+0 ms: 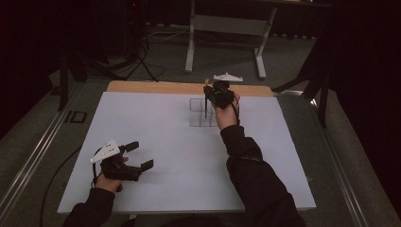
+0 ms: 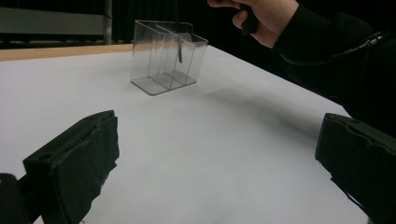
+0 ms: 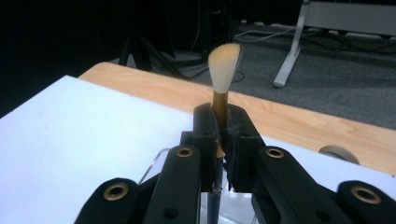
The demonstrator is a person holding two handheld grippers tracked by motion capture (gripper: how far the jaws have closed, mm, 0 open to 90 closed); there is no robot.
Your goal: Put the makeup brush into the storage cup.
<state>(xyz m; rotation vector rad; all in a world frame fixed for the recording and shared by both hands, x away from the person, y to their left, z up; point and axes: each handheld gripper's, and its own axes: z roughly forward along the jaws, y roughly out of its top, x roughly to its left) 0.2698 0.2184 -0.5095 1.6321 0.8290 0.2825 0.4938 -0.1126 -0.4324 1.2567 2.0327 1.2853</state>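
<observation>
Nearest the person, the left claw (image 1: pixel 142 155) rests on the white tabletop (image 1: pixel 170 156), jaws spread wide with nothing between them, likely parked so it stays clear of the work. Farther out, the right claw (image 3: pixel 223 133) is clamped tight on a brush (image 3: pixel 223 79), bristles up above the jaws and handle pointing down below them, probably so it drops in handle first. Just below that claw, at the tabletop's far side, sits the clear divided organizer (image 2: pixel 166 58) with the handle tip (image 2: pixel 179 51) inside one compartment.
</observation>
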